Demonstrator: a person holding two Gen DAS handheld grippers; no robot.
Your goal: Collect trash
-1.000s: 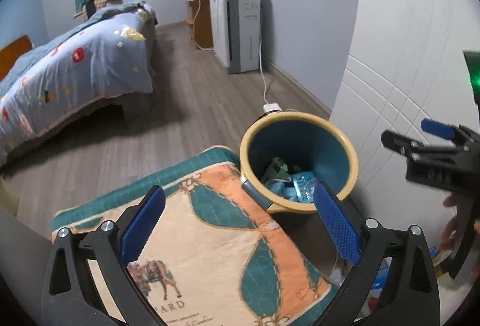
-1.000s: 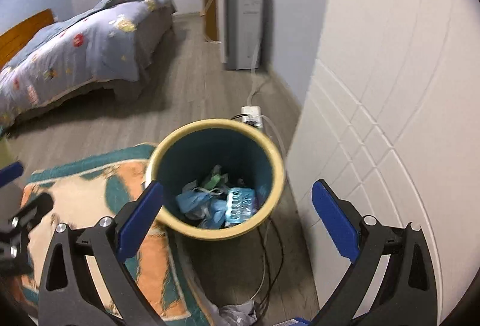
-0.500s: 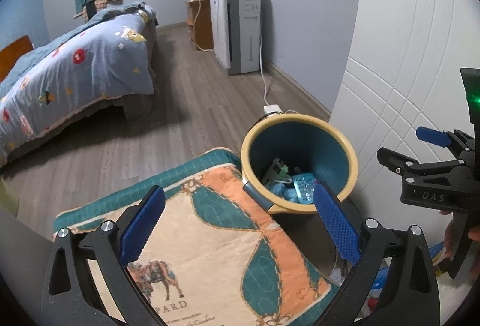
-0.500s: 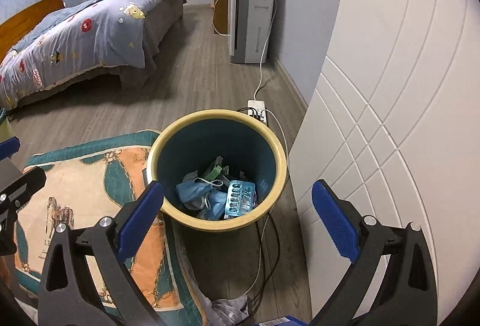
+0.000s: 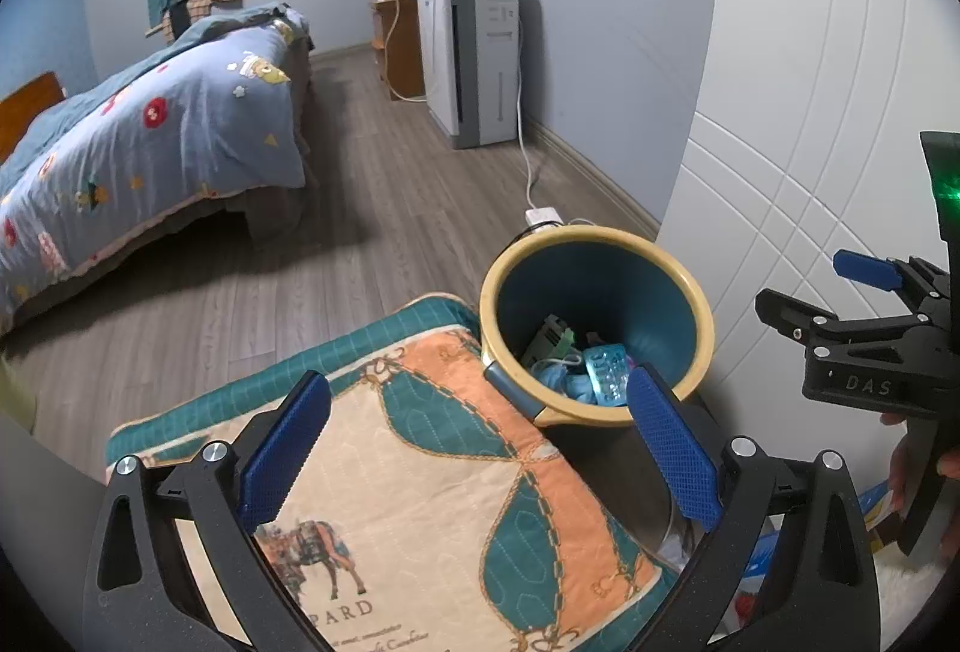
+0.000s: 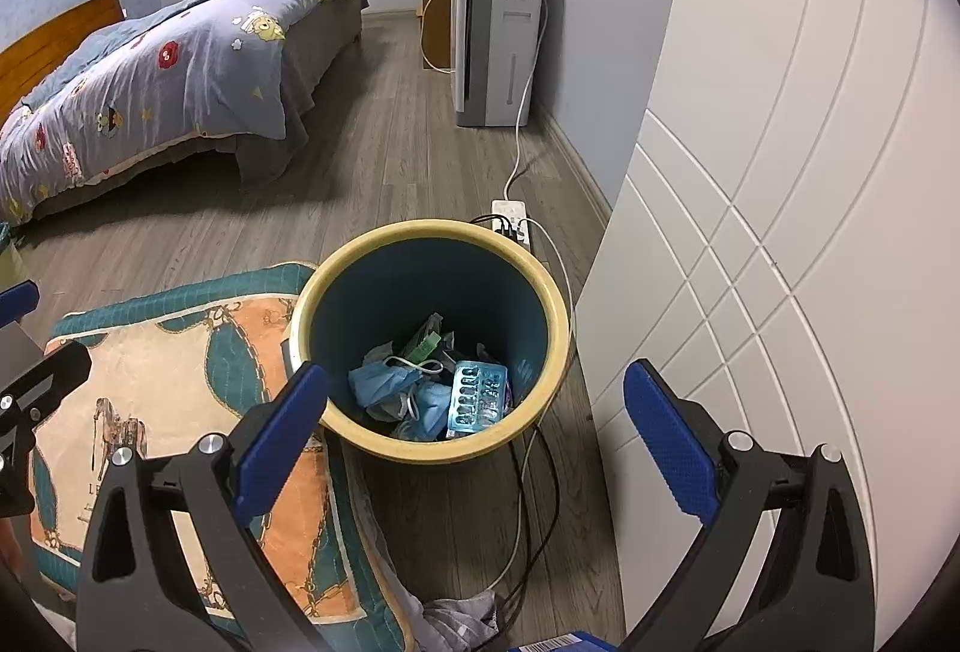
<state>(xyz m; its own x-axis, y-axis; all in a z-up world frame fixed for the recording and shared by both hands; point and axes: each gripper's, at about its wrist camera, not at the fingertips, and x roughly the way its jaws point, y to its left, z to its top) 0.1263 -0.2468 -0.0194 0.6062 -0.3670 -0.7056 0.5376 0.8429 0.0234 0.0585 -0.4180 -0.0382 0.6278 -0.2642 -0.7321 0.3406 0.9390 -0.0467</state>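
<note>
Both grippers empty, jaws wide apart: right gripper (image 6: pixel 474 436) sits nearest, bin (image 6: pixel 543 292) dead ahead and just below; left gripper (image 5: pixel 477 442) has it forward-right. Bin stands upright on floor between rug (image 6: pixel 180 352) and white panel, holding blister pack (image 6: pixel 477 397) and blue masks (image 6: pixel 384 385). Loose grey scrap (image 6: pixel 456 619) lies on floor below right gripper, likely next pickup.

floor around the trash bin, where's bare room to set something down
The wood floor between the bed and the trash bin is bare, as is the quilted mat left of the bin. It is crowded behind and right of the bin: power strip, cables along the white panel, crumpled cloth below.
</note>
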